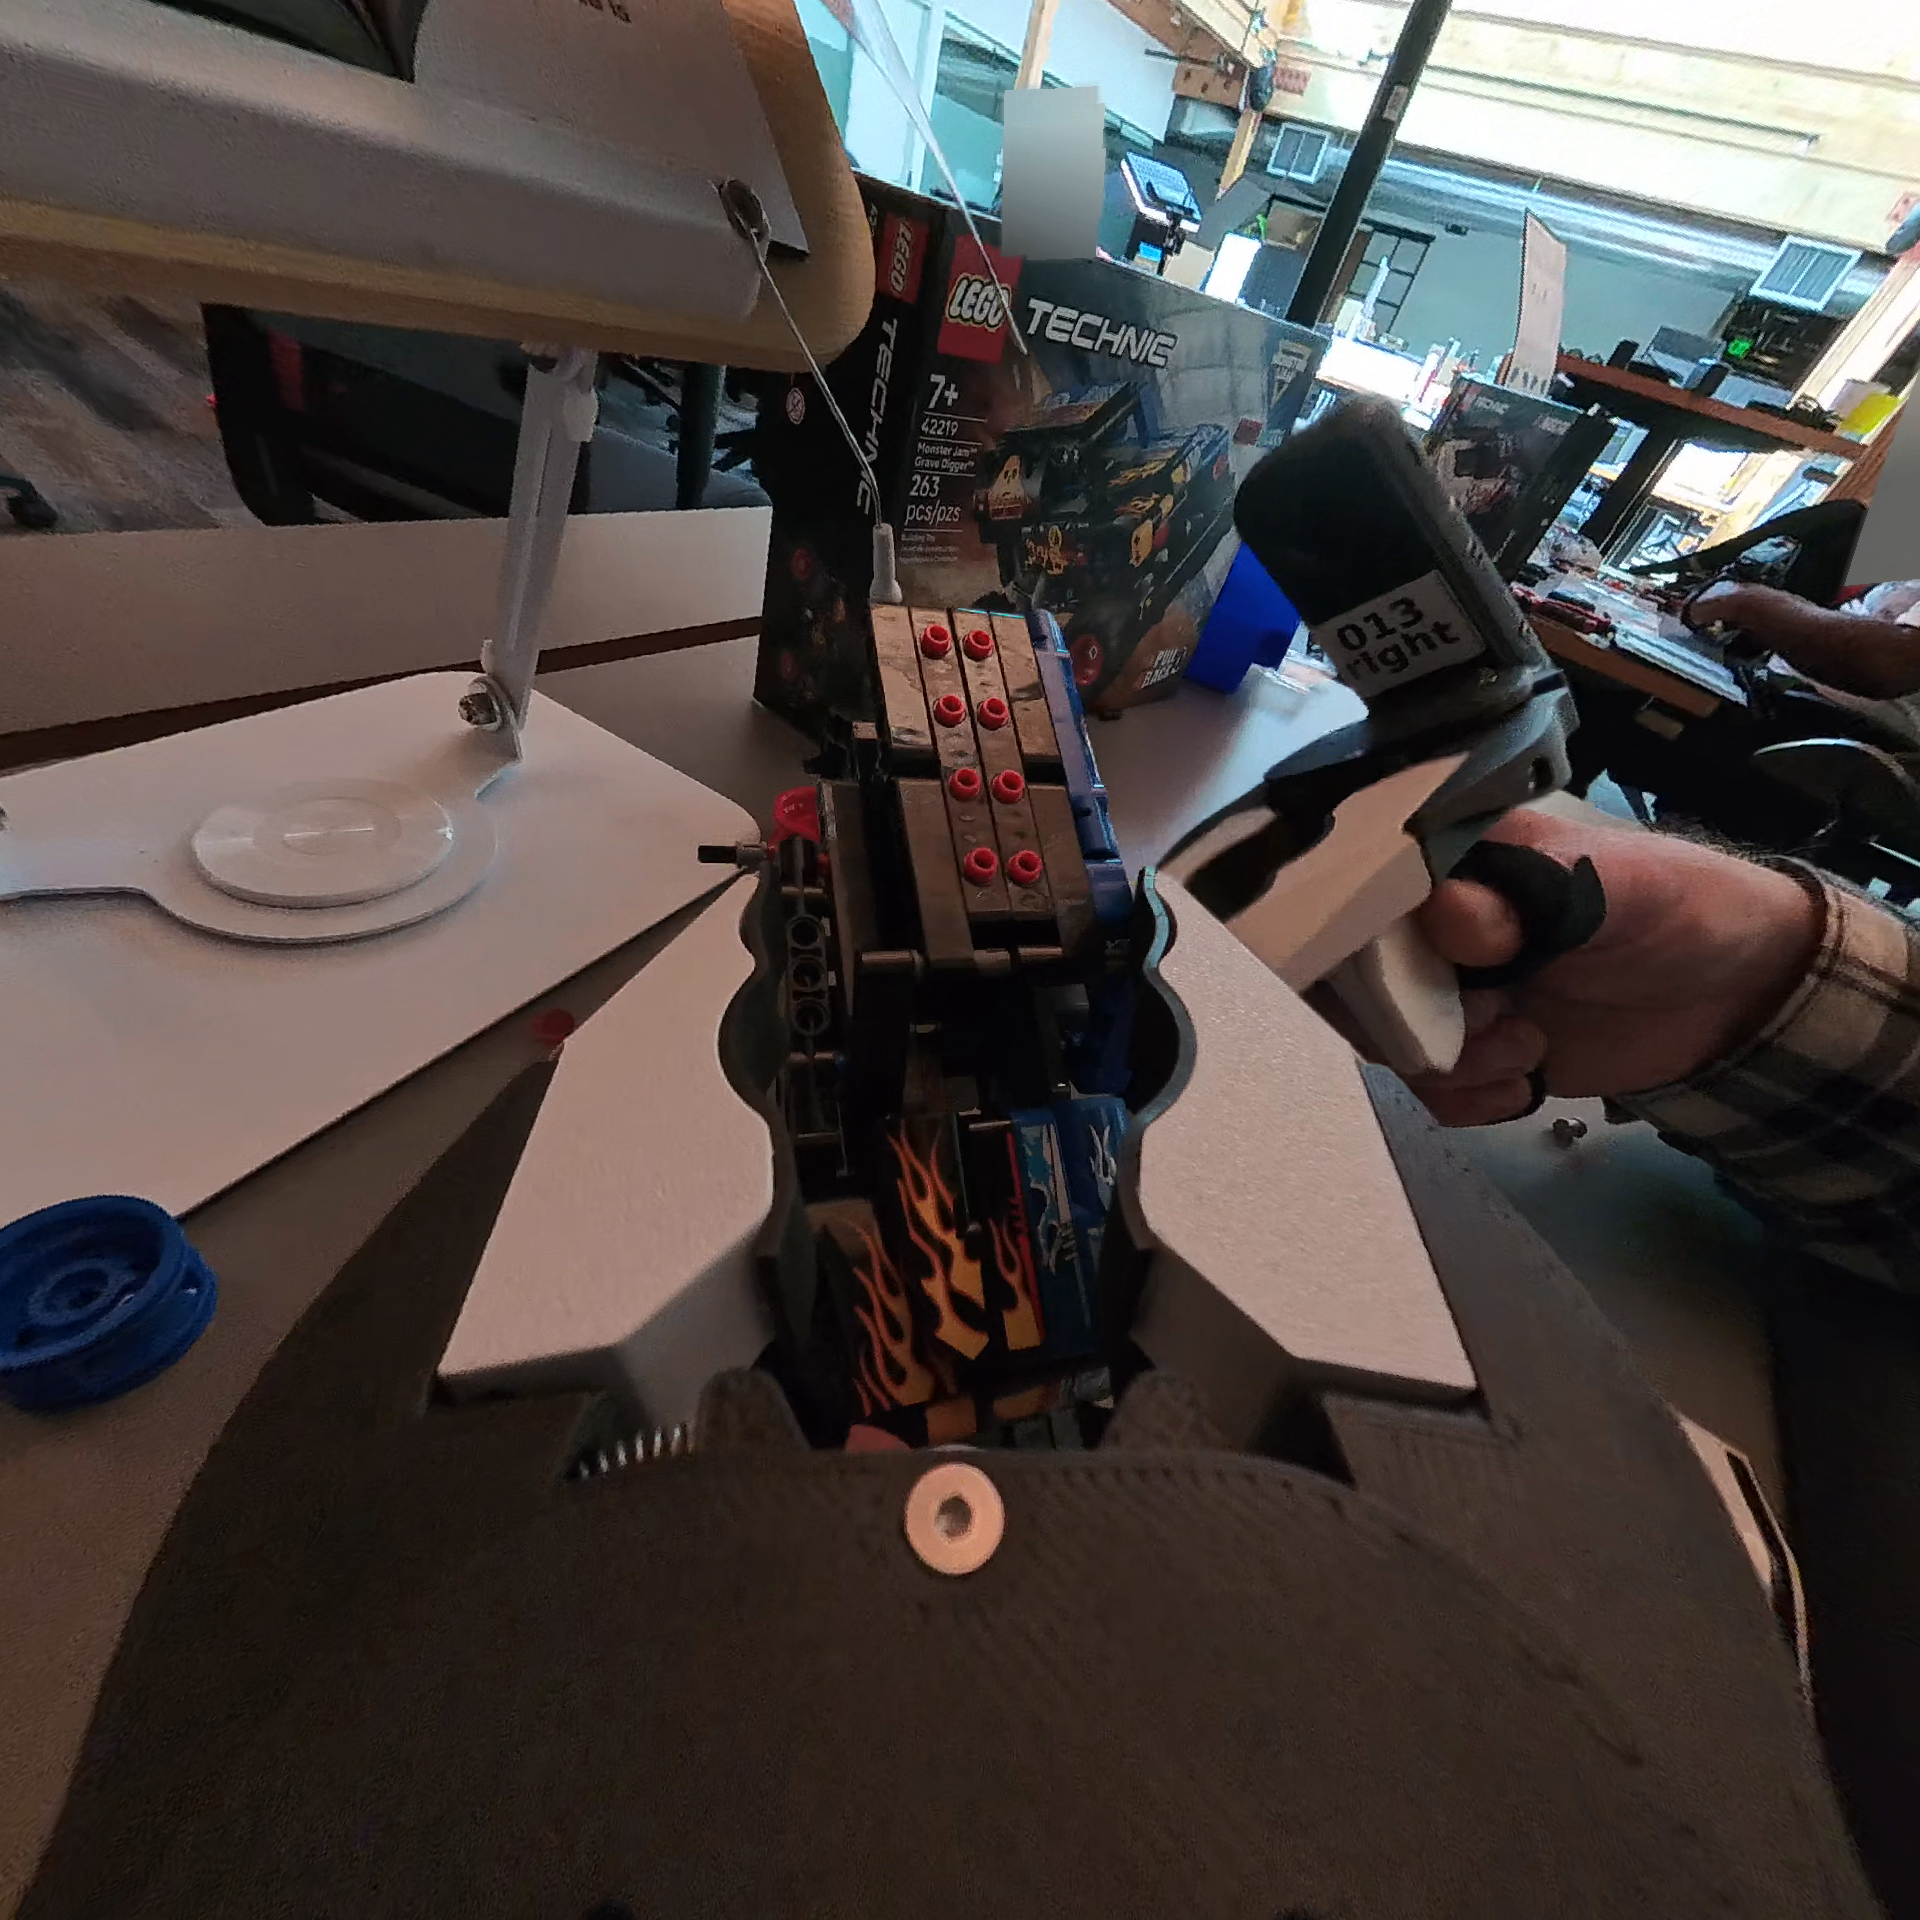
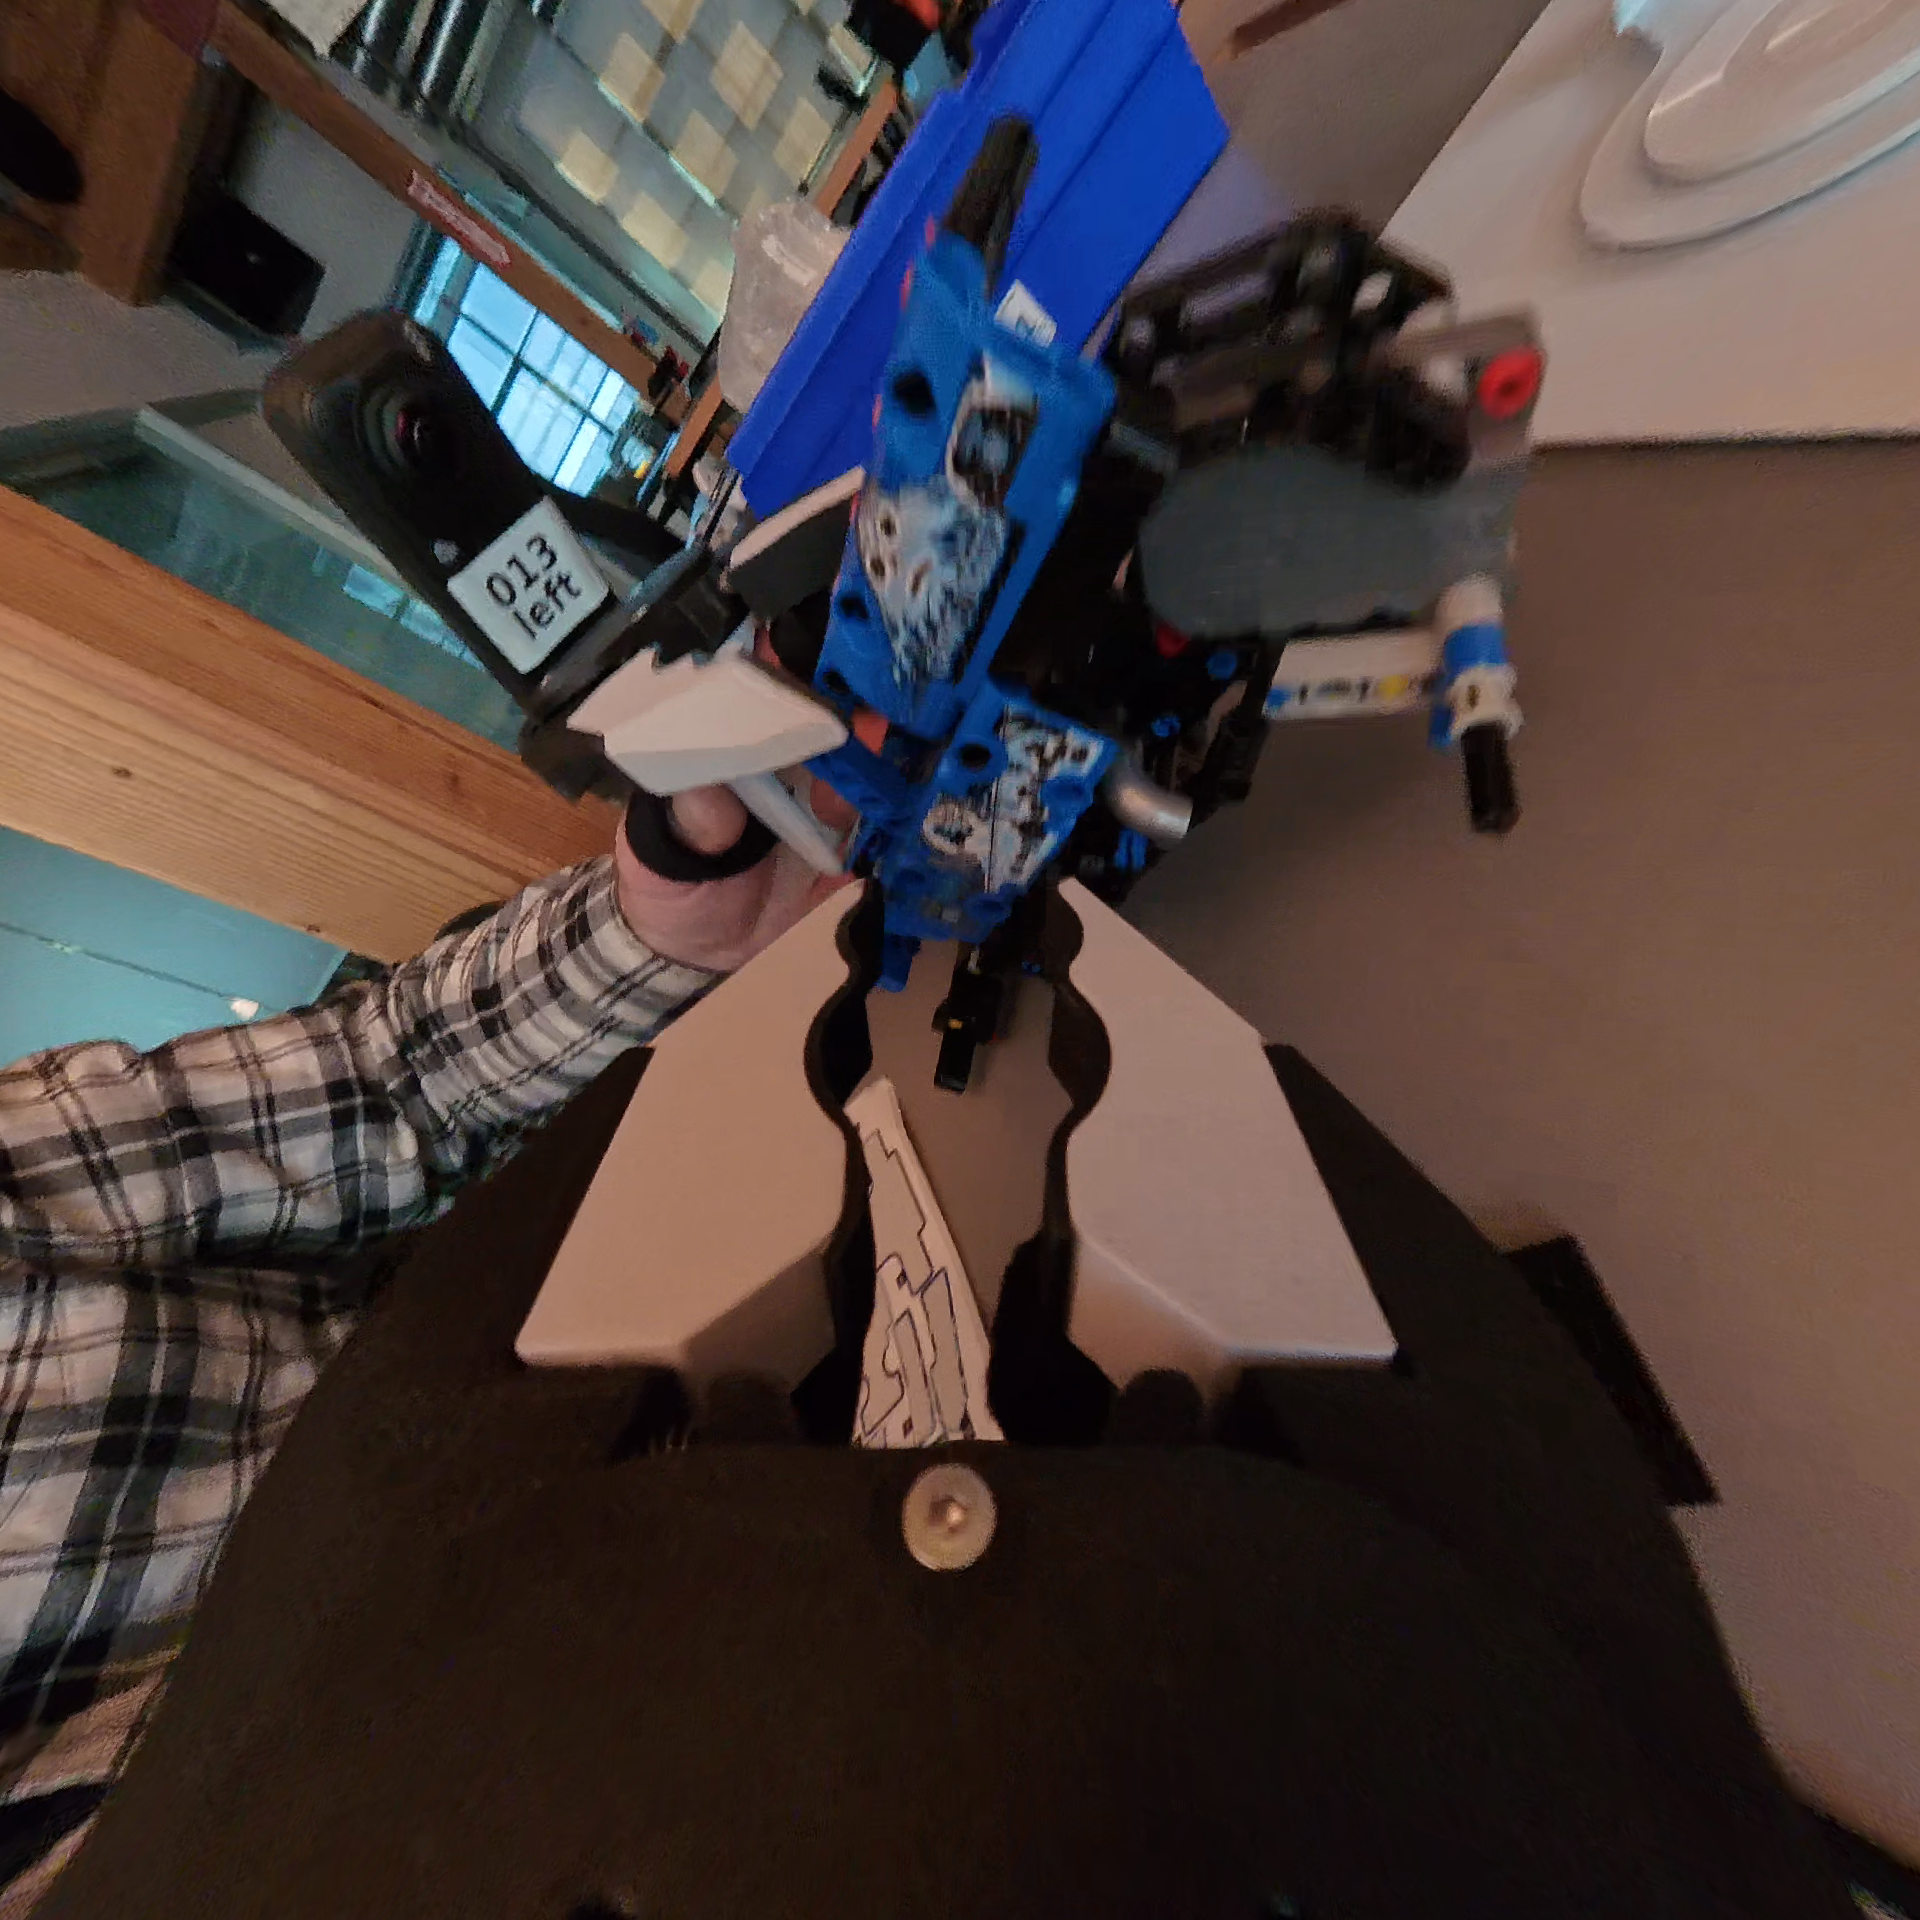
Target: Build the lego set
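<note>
Gripping the truck [image 1: 977, 935] between them, the left tongs [image 1: 951, 935] steadied it above the bench [image 1: 1299, 717] while the right tongs [image 2: 956, 935], clamped on a sticker sheet [image 2: 914, 1278], neared; decal placement likely followed, demanding careful alignment.

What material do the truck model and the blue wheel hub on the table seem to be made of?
Truck model: likely hard moulded plastic, glossy, with studs and pin holes visible. Blue wheel hub: plastic too, apparently more matte, with moulded ribs.
</note>
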The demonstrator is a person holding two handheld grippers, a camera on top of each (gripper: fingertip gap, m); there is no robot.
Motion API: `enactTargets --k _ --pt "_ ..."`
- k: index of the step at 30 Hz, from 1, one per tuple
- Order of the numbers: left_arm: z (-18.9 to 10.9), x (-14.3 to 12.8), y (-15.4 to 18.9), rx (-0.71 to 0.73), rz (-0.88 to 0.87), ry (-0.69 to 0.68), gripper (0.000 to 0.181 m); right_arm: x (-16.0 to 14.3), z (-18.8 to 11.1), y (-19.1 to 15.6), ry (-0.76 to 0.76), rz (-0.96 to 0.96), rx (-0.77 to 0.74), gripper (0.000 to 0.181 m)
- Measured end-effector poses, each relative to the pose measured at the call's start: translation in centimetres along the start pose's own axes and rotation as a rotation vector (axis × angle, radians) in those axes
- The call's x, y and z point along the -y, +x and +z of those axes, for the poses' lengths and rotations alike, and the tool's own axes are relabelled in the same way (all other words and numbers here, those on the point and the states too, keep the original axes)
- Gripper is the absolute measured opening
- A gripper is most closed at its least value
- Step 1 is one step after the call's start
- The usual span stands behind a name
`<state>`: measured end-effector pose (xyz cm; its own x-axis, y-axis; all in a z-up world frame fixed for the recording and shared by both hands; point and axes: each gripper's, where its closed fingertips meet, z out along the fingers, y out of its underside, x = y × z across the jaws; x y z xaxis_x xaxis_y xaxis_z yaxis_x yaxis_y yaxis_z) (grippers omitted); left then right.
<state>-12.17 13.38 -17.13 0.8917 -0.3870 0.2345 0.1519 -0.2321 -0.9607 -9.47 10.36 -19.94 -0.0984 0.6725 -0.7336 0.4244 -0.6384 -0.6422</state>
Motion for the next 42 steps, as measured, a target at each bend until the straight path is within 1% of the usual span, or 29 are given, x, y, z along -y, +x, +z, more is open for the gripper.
enactTargets --k 2,4,7,12,15,18,26,30,32,37,39,42 --pt "-0.1 0.2 -0.3 0.003 -0.019 0.015 0.066 -0.7 0.2 -0.2 -0.023 0.021 0.029 0.027" --pt "-0.2 0.3 -0.5 0.002 -0.03 0.015 0.065 -1.1 0.5 -0.4 -0.041 0.026 0.045 0.018" --pt "-0.2 0.3 -0.5 0.016 -0.016 0.015 0.065 -1.0 0.5 -0.4 -0.034 -0.004 0.035 0.021" --pt "-0.2 0.2 -0.4 0.038 0.026 -0.001 0.065 -0.8 0.7 -0.4 -0.019 -0.001 0.043 0.036" --pt "0.0 0.0 0.3 0.021 0.033 -0.006 0.065 -0.7 0.7 -0.2 -0.012 0.001 0.038 0.031" --pt "0.0 0.1 0.4 0.03 0.055 -0.007 0.065 -0.7 0.7 -0.1 -0.009 -0.005 0.031 0.03" --pt "0.0 -0.2 0.3 0.026 0.03 -0.03 0.065 -0.8 0.7 0.0 -0.018 -0.009 0.044 0.029" --pt "0.0 -0.3 0.4 -0.004 0.022 -0.078 0.067 -0.9 0.8 0.2 -0.026 0.008 0.042 0.029" --pt "0.1 -0.6 0.7 -0.037 0.018 -0.118 0.076 -0.9 0.8 0.4 -0.028 0.025 0.046 0.029" --pt "-0.2 -1.6 1.4 -0.106 0.094 -0.248 0.094 -1.2 1.0 0.6 -0.051 0.051 0.053 0.03" --pt "-0.5 -2.2 1.3 -0.123 0.141 -0.306 0.096 -1.4 1.1 0.6 -0.062 0.058 0.054 0.03" --pt "-0.9 -3.0 0.8 -0.107 0.258 -0.382 0.091 -1.6 1.2 0.6 -0.079 0.06 0.056 0.03"
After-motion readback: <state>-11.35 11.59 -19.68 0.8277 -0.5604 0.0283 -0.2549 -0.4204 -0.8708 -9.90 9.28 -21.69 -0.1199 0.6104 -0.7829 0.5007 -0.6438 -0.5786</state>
